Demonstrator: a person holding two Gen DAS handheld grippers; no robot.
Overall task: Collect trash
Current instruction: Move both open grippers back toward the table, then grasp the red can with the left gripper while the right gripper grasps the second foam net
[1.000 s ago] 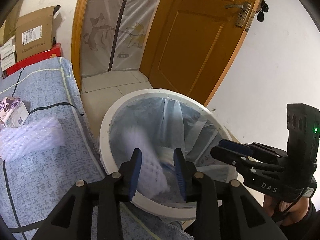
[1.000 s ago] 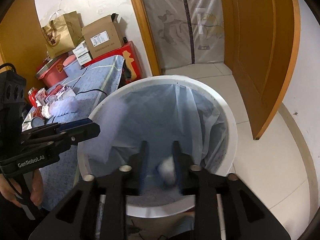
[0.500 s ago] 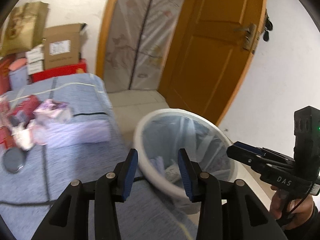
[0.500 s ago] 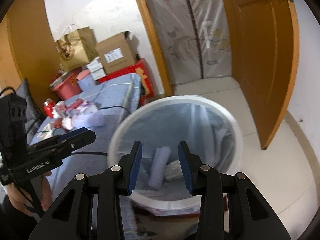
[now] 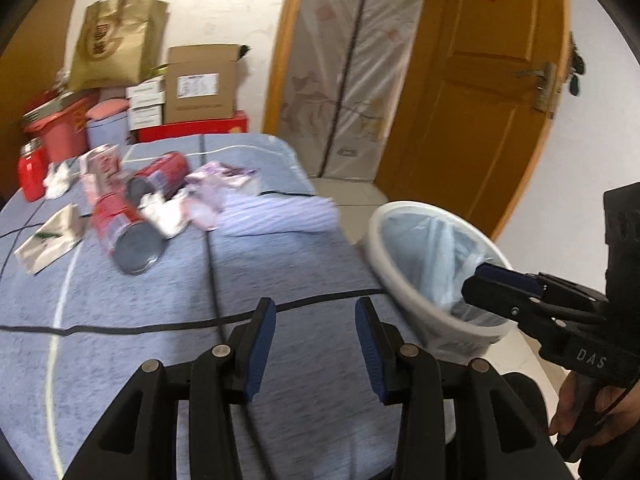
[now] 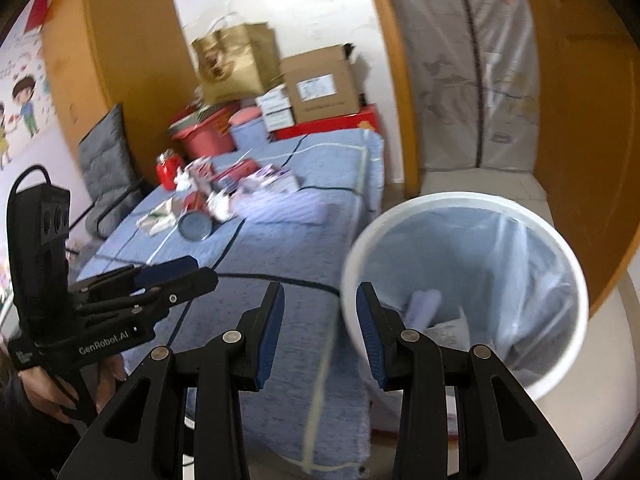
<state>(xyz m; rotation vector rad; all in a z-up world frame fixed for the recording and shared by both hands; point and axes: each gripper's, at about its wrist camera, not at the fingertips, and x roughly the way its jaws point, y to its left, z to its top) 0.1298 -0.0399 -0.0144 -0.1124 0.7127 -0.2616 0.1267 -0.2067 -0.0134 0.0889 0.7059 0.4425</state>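
Observation:
A white bin (image 5: 378, 240) (image 6: 460, 200) with a pale blue liner stands at the right end of the blue-covered table (image 5: 280, 360). Inside it lie a rolled bubble wrap piece (image 6: 424, 304) and crumpled paper (image 6: 448, 330). Trash sits at the table's far left: two red cans (image 5: 120, 232), white tissue (image 5: 164, 216), a purple packet (image 5: 218, 176), a bubble wrap sheet (image 5: 276, 216) and a paper wrapper (image 5: 48, 240). My left gripper (image 5: 316, 320) hangs open and empty over the cloth. My right gripper (image 6: 320, 304) is open and empty at the bin's left rim.
Behind the table are a cardboard box (image 5: 200, 84), a gold paper bag (image 5: 116, 44), a red bucket (image 5: 64, 128) and a red jar (image 5: 30, 172). An orange door (image 5: 480, 100) and a plastic curtain (image 5: 352, 80) stand beyond the bin. A grey cushion (image 6: 108, 160) leans at the left.
Both grippers swung left from above the bin toward the table. The bubble wrap and white wad seen between their jaws dropped into the bin, and the left jaws widened.

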